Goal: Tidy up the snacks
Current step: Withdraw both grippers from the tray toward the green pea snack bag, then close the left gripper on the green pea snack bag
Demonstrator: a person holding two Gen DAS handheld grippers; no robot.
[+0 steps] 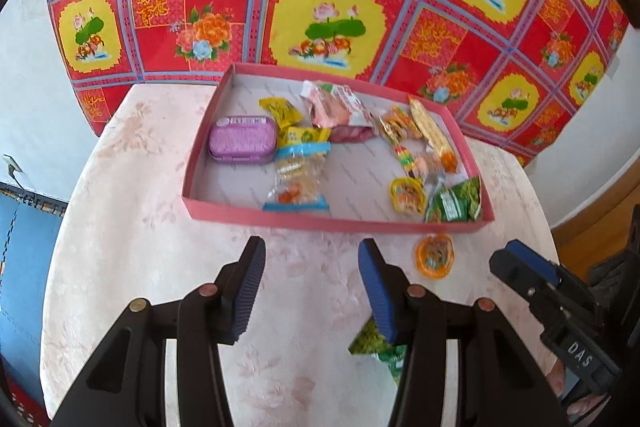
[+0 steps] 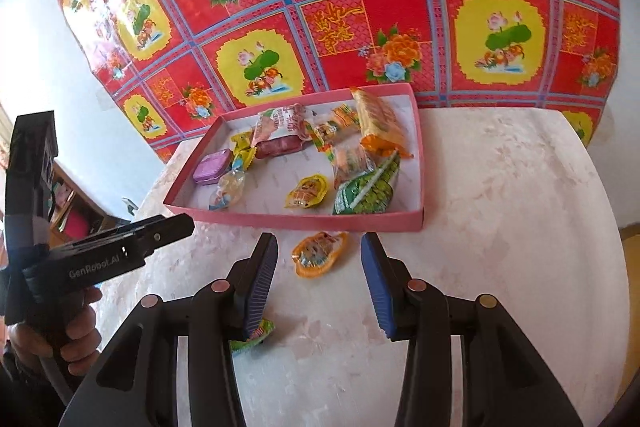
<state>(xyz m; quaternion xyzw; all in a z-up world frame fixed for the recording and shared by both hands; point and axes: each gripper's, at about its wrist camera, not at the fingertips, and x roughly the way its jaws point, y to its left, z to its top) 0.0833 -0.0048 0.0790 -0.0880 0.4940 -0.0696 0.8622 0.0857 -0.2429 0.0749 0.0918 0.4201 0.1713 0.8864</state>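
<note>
A: Nearest the lens, the right hand-held gripper (image 2: pixel 318 279) is hovering wide open over the pale surface (image 2: pixel 500 227), holding nothing. The left hand-held gripper (image 1: pixel 312 287) is also standing wide and empty.

B: And the snacks?

A: Most are already lying in the pink box (image 2: pixel 304 221). Two are still waiting outside it: a green packet (image 1: pixel 372 341) lying under the left fingers, close to the camera, and a small orange jelly cup (image 2: pixel 319 254) sitting just in front of the box, between the right fingers.

B: So the jelly cup is looking like the step in hand?

A: I'd judge so. The right fingers should be coming straight down either side of it, squeezing across its middle, since the foil rim is thin and looks slippery. Then lifting clear over the box wall before letting go, rather than dragging it against the cardboard.
</note>
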